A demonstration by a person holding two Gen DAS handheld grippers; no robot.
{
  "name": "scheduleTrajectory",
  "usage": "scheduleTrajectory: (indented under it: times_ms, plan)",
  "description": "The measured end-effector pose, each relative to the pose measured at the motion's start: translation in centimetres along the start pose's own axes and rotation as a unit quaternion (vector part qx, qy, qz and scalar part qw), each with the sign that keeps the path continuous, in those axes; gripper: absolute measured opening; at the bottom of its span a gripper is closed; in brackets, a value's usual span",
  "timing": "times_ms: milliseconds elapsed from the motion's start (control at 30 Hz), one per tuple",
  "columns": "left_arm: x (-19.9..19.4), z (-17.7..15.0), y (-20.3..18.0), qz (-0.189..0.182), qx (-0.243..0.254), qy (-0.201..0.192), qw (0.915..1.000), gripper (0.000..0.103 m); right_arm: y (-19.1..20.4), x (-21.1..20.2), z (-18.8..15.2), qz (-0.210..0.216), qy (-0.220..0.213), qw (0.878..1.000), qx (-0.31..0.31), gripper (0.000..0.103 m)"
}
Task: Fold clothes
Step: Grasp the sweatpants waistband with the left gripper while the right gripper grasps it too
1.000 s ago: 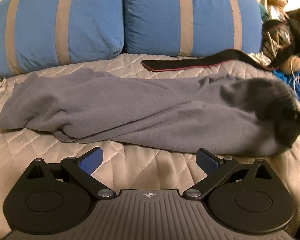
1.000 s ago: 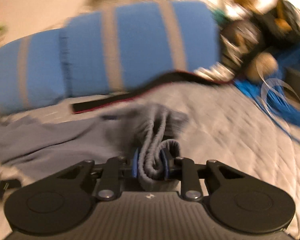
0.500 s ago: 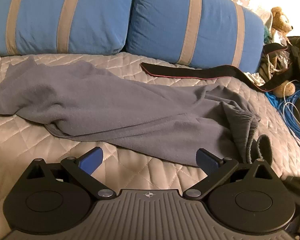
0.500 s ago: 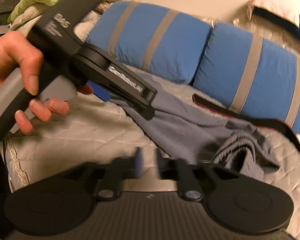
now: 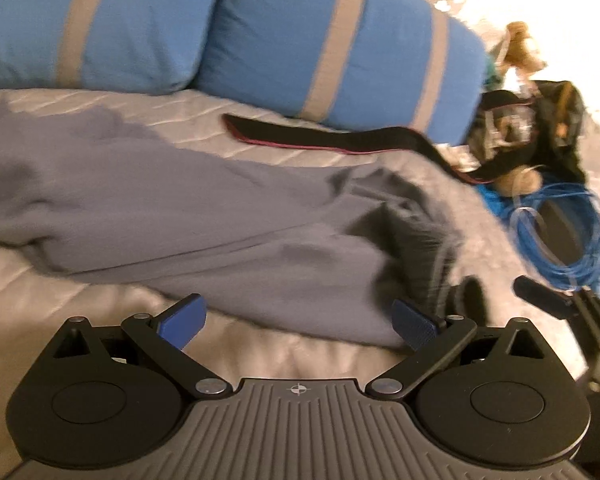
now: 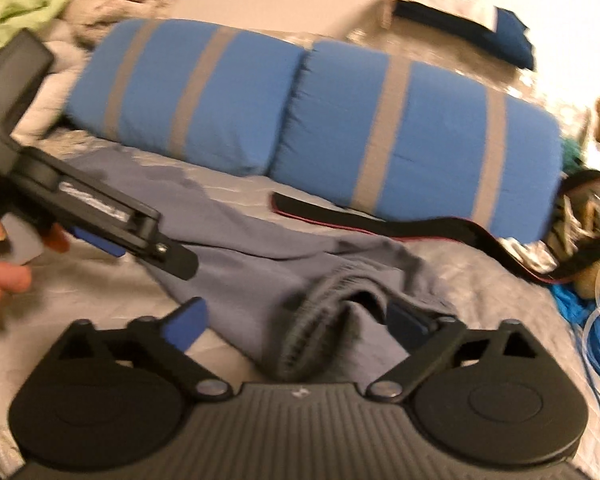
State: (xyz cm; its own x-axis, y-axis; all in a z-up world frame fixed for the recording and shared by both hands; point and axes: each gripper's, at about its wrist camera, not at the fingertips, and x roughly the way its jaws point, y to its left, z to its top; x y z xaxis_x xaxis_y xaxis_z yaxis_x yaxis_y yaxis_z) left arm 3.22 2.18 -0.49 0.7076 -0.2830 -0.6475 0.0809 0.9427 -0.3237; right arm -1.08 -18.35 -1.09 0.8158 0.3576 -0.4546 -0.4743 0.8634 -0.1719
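Grey trousers (image 5: 188, 216), soft fleece-like cloth, lying crumpled and stretched lengthwise across the quilted bed (image 5: 28, 292), ribbed elastic waistband (image 6: 320, 320) bunched and folded over at one end, unfolded, below blue pillows (image 6: 380, 120)

Both wrist cams sit low and close over the bed, facing the blue pillows (image 5: 332, 52), sharing the grey garment (image 6: 260, 248).

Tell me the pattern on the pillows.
Blue with grey-tan stripes, pillows; clearest in the right wrist view.

Two blue striped pillows (image 5: 228, 28) behind a black strap (image 5: 320, 138), blue cable coil (image 5: 560, 232) at right
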Motion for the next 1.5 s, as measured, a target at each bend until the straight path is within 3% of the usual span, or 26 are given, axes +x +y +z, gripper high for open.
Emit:
scheduleTrajectory:
  times_ms: [233, 367, 533, 833, 867, 933, 1133, 1333, 1500]
  plan:
    - [2.8, 0.9, -3.1, -0.051, 0.035, 0.013, 0.9980, 0.100, -2.0, 0.7, -0.2, -0.028, 0.040, 0.999, 0.021, 0.103]
    - [3.8, 1.2, -4.2, -0.086, 0.044, 0.024, 0.9951, 0.098, -2.5, 1.0, -0.7, -0.016, 0.060, 0.998, 0.026, 0.103]
    - [5.3, 1.3, -5.0, -0.064, 0.060, 0.035, 0.9955, 0.089, -2.3, 1.0, -1.4, -0.008, 0.061, 0.998, 0.008, 0.103]
    - [6.8, 2.1, -5.7, -0.079, 0.063, 0.031, 0.9944, 0.080, -3.1, 1.1, -1.4, 0.003, 0.061, 0.998, 0.028, 0.103]
    - [7.1, 2.2, -5.9, -0.078, 0.068, 0.031, 0.9942, 0.078, -3.1, 1.1, -1.5, 0.004, 0.061, 0.998, 0.026, 0.103]
    - [7.6, 2.3, -6.3, -0.077, 0.077, 0.035, 0.9934, 0.061, -3.1, 1.2, -1.6, 0.005, 0.061, 0.998, 0.023, 0.103]
    - [8.4, 2.4, -7.0, -0.085, 0.091, 0.052, 0.9909, 0.025, -3.3, 1.5, -1.7, 0.004, 0.058, 0.998, 0.024, 0.103]
    - [7.3, 3.1, -6.1, -0.079, 0.058, 0.039, 0.9944, 0.013, -3.5, 1.4, -1.6, 0.010, 0.046, 0.999, 0.026, 0.103]
    - [5.6, 4.0, -6.1, -0.062, 0.075, 0.007, 0.9953, 0.012, -3.7, 0.3, -1.1, 0.015, -0.001, 0.999, 0.037, 0.103]
